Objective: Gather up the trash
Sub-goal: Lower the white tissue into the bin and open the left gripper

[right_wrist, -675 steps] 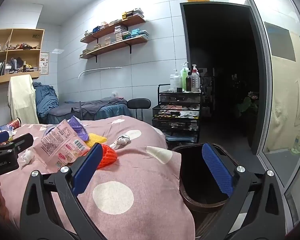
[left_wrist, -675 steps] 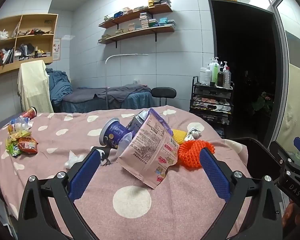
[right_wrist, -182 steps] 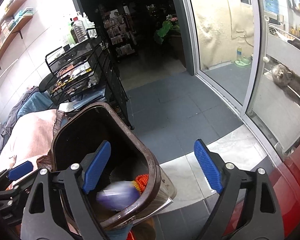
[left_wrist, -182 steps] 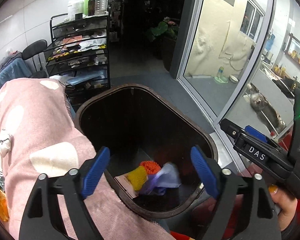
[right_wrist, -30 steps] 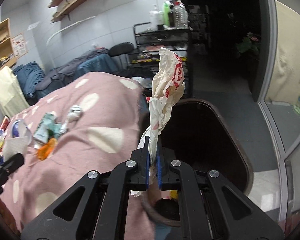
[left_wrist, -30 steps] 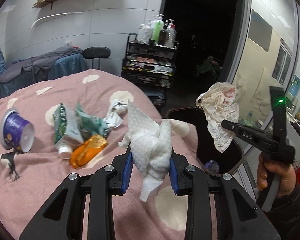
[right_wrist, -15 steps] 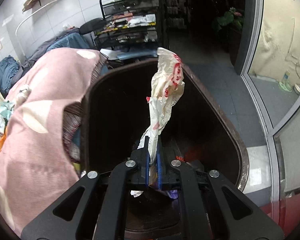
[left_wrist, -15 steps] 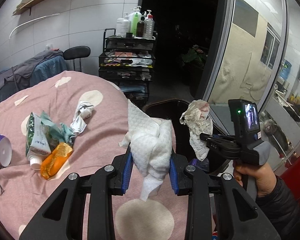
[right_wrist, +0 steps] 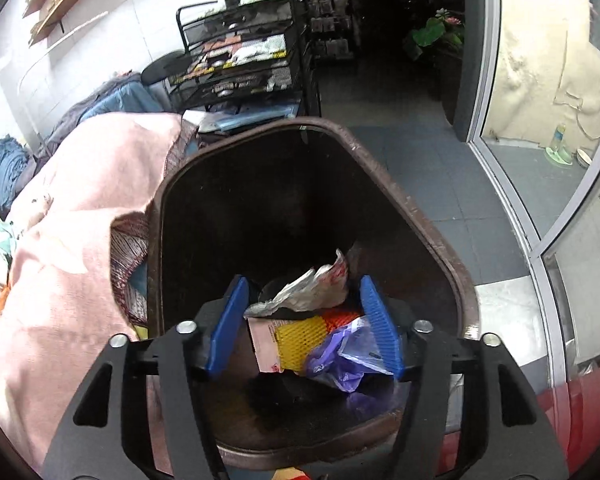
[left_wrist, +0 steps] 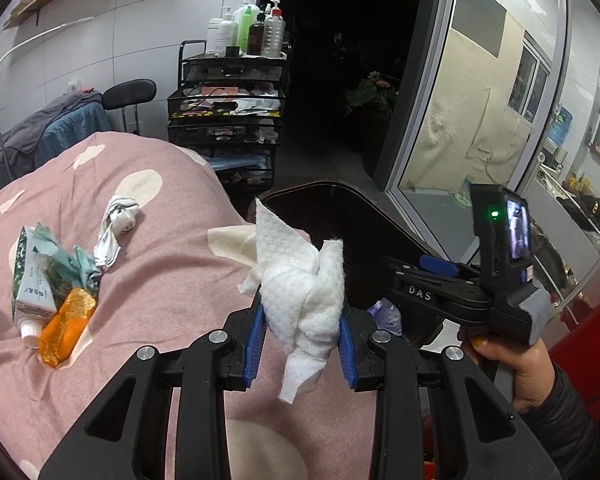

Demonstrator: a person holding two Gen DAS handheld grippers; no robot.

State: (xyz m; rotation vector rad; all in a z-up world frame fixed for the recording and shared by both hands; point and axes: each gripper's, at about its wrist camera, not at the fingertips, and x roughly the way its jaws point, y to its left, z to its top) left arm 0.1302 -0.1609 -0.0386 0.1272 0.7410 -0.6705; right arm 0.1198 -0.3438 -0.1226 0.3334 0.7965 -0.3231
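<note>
Left wrist view, left to right. On the bed (left_wrist: pixel 148 280), pink spotted cover: a green-white carton (left_wrist: pixel 30 280) toward the left edge, a crumpled teal wrapper (left_wrist: pixel 72 264) touching it, an orange packet (left_wrist: pixel 66 328) just below both. A twisted white-grey rag (left_wrist: pixel 116 224) lies just right of the pile, nearer the far edge. Left gripper (left_wrist: pixel 302 336) is clamped on a wad of white paper towel (left_wrist: pixel 300 292), blue pads pressing both sides, towel tail hanging below the fingers, held over the bed's right edge. Dark brown trash bin (left_wrist: pixel 384 216) stands beside that edge. Right hand (left_wrist: pixel 508 368) holds the right gripper over the bin; its fingertips are not visible in this view.

Right wrist view: bed (right_wrist: pixel 72 240) at left, trash bin (right_wrist: pixel 420 220) centre, touching the bed cover. Right gripper (right_wrist: pixel 304 326) has its jaws spread apart, nothing between the pads, above the bin mouth. Inside the bin: crumpled white-red wrapper (right_wrist: pixel 308 288) on top, pink snack bag (right_wrist: pixel 264 344), yellow foam net (right_wrist: pixel 296 340), orange foam net (right_wrist: pixel 340 314), purple plastic bag (right_wrist: pixel 340 360) toward the right wall.
</note>
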